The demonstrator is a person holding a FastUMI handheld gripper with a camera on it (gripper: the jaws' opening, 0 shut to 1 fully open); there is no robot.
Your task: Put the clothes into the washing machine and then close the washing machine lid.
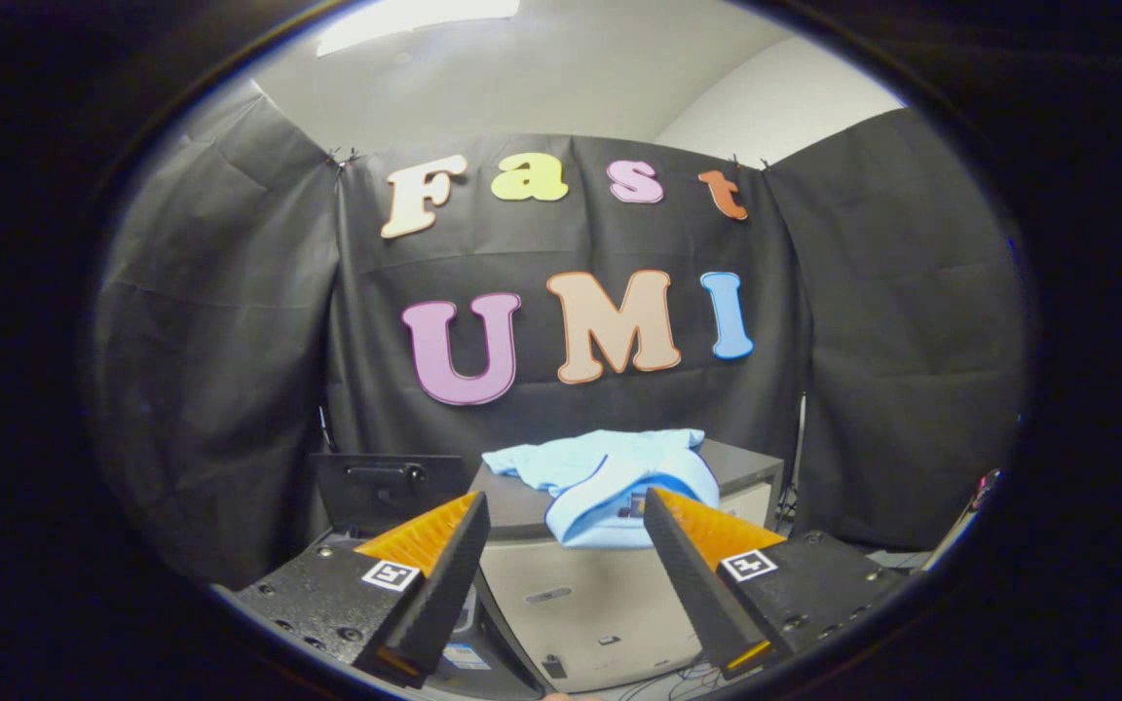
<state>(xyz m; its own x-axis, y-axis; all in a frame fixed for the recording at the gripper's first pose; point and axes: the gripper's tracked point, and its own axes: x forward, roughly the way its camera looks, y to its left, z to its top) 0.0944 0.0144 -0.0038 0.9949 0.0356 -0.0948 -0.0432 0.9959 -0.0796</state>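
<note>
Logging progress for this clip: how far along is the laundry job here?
Nothing looks done. The light blue garment lies draped over a grey cabinet. The gripper hangs short of it, jaws open and empty. Left: grasping, loading the machine, closing its lid.

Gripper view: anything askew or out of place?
Mildly: the light blue garment lies crumpled on the grey cabinet, one end drooping over its front edge. The tongs are open, just short of it, holding nothing.

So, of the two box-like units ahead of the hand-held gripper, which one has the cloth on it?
The grey cabinet, beyond the open hand-held gripper: the light blue garment lies on its dark top. The black unit beside it carries none.
</note>
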